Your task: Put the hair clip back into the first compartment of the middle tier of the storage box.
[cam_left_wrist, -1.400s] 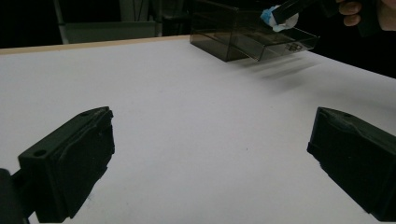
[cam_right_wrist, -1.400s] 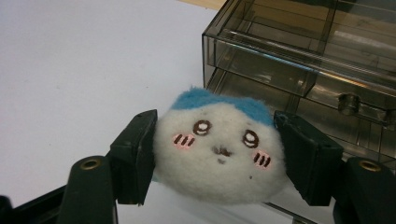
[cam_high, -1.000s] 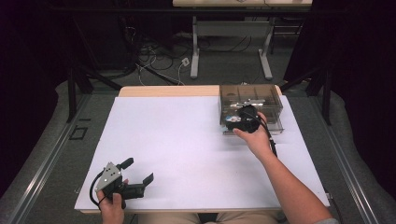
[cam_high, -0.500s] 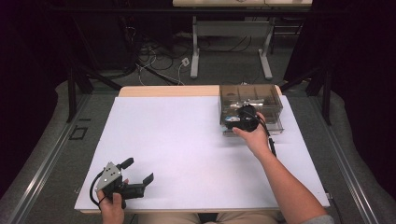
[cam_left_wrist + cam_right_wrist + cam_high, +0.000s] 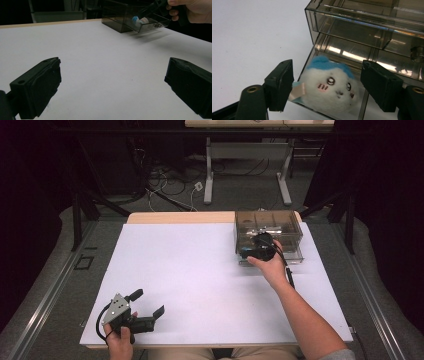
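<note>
The right gripper [image 5: 325,87] has its jaws parted on either side of a small white plush toy [image 5: 329,88] with a blue cap; they have just been opening, and neither pad presses on it now, so the toy is released. It lies in the pulled-out bottom drawer [image 5: 362,62] of a smoky clear drawer box [image 5: 268,227] standing at the far right of the white tabletop [image 5: 200,270]. In the left gripper view the toy shows as a blue and white spot [image 5: 137,20] inside the same drawer, with the right hand [image 5: 193,11] above it.

The step in hand looks like setting the toy down in the drawer, and that part seems done. The next move, as I judge it, calls for drawing the right gripper straight back out without brushing the toy or the drawer's front wall, then pushing the drawer closed squarely so the box does not slide.

The left gripper [image 5: 145,312] rests at the near left corner of the tabletop, its jaws wide apart and empty, well away from the box.

Against the earlier high view little differs: the right hand [image 5: 272,267] sits at nearly the same place over the drawer, and the left gripper has not shifted.
</note>
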Tool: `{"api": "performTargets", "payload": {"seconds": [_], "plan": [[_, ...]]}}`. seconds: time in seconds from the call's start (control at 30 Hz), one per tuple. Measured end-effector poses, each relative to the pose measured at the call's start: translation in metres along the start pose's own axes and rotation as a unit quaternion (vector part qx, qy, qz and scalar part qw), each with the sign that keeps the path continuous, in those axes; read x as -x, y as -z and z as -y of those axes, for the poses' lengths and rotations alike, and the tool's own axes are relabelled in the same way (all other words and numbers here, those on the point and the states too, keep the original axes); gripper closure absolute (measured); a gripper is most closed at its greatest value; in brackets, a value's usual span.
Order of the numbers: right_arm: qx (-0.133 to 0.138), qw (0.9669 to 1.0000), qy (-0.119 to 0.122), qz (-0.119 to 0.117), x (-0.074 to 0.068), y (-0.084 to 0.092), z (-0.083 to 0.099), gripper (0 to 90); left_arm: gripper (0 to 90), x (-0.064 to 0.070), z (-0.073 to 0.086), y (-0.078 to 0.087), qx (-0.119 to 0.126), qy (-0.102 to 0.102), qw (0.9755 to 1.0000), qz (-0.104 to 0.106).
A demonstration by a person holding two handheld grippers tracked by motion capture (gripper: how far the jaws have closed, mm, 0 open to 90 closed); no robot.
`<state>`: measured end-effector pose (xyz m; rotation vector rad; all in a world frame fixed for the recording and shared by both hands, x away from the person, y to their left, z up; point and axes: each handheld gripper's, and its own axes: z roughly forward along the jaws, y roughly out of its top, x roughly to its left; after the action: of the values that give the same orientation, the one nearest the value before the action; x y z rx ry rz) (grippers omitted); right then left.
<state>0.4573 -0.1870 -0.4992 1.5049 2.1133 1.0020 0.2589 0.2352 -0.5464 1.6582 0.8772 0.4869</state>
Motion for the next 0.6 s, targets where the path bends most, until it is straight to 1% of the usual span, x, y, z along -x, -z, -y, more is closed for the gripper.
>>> {"api": "performTargets", "payload": {"seconds": [0.1, 0.27, 0.3, 0.6], "plan": [[0.001, 1.0, 0.0, 0.0, 0.0, 0.0004, -0.0002, 25.9, 0.5, -0.0001, -0.0001, -0.0002, 0.0, -0.002, 1.0, -0.001], [0.006, 1.0, 0.004, 0.0, 0.0012, 0.0022, -0.0008, 25.8, 0.4, 0.0002, -0.0001, -0.0005, 0.0, 0.0, 1.0, 0.0], [0.006, 1.0, 0.003, -0.002, 0.0012, 0.0024, -0.0008, 25.9, 0.4, -0.0002, -0.0002, -0.0005, 0.0, -0.003, 1.0, -0.001], [0.012, 0.9999, 0.005, -0.002, 0.0005, 0.0026, -0.0009, 25.8, 0.4, -0.0014, -0.0001, 0.0, 0.0, -0.002, 1.0, -0.003]]}}
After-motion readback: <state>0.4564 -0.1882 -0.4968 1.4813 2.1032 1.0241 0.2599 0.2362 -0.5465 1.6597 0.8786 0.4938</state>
